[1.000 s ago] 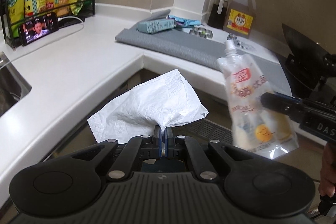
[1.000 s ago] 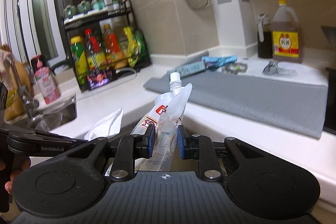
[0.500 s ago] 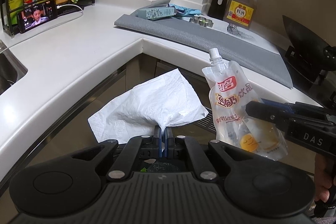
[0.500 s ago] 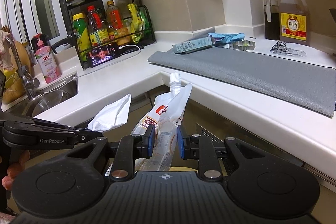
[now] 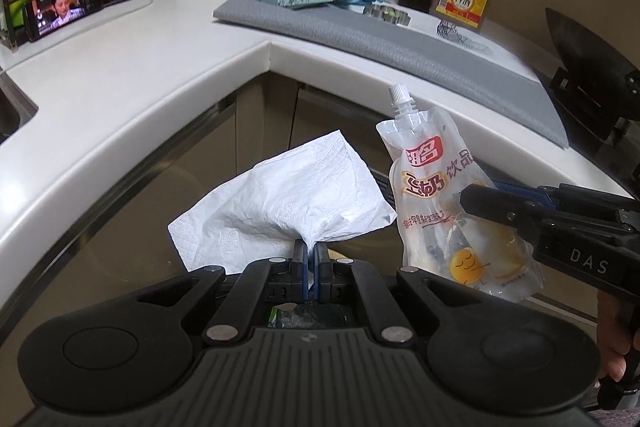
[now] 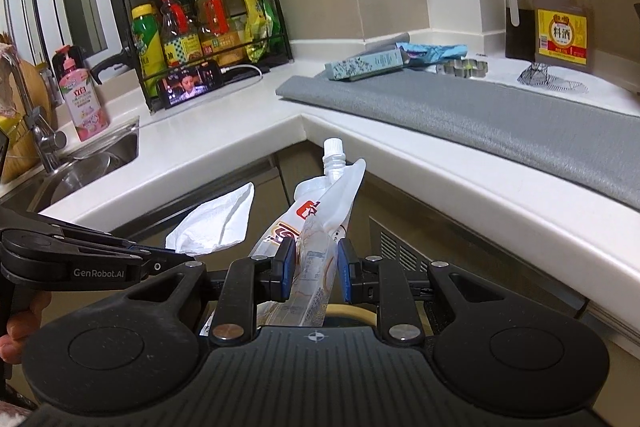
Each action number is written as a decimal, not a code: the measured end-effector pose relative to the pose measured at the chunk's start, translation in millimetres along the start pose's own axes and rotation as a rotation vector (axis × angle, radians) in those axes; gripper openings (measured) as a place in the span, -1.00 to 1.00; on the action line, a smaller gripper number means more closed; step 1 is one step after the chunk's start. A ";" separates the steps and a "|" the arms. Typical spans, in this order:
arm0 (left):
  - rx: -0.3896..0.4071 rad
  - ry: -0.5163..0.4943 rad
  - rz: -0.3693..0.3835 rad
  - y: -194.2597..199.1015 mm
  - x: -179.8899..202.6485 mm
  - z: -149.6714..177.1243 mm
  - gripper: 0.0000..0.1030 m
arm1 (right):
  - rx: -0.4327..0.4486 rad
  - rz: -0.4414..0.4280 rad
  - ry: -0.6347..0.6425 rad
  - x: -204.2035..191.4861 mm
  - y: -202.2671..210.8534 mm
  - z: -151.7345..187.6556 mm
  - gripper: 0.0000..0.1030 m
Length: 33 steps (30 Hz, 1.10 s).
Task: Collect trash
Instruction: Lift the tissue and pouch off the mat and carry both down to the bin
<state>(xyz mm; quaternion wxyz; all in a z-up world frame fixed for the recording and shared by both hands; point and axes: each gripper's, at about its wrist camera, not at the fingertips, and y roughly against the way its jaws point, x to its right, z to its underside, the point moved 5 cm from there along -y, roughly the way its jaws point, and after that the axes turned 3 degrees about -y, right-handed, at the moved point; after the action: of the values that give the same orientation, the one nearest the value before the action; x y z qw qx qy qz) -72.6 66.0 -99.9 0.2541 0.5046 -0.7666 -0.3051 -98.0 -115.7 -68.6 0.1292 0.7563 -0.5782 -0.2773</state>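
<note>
My left gripper is shut on a crumpled white tissue and holds it in the air below the counter edge. My right gripper is shut on an empty clear drink pouch with a white spout and red label, held upright. The pouch and the right gripper show at the right of the left wrist view. The tissue and the left gripper show at the left of the right wrist view. Something dark with a pale rim lies under both grippers, mostly hidden.
A white L-shaped counter wraps around. On it lie a grey mat, a teal box, a blue wrapper, a cooking wine jug, a bottle rack and a phone. A sink is at left.
Both grippers have dropped lower and pulled back from the counter, keeping hold of the tissue and the pouch. The pouch has swung from tilted to more upright.
</note>
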 end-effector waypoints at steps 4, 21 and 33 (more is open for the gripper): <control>-0.020 0.006 -0.002 -6.0 -2.6 2.1 -0.96 | -0.020 0.005 0.002 1.3 -6.0 4.3 -0.52; -0.092 0.025 -0.010 -38.4 -9.3 9.3 -0.96 | -0.104 0.028 0.019 4.8 -34.1 21.3 -0.52; -0.142 0.034 -0.010 -61.2 -10.9 12.8 -0.96 | -0.165 0.048 0.026 9.7 -54.3 33.4 -0.52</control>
<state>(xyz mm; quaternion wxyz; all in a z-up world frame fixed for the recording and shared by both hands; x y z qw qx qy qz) -39.8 60.2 -153.9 0.3007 0.4942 -0.7362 -0.3513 -71.7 -104.5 -126.4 0.2050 0.7326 -0.5696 -0.3111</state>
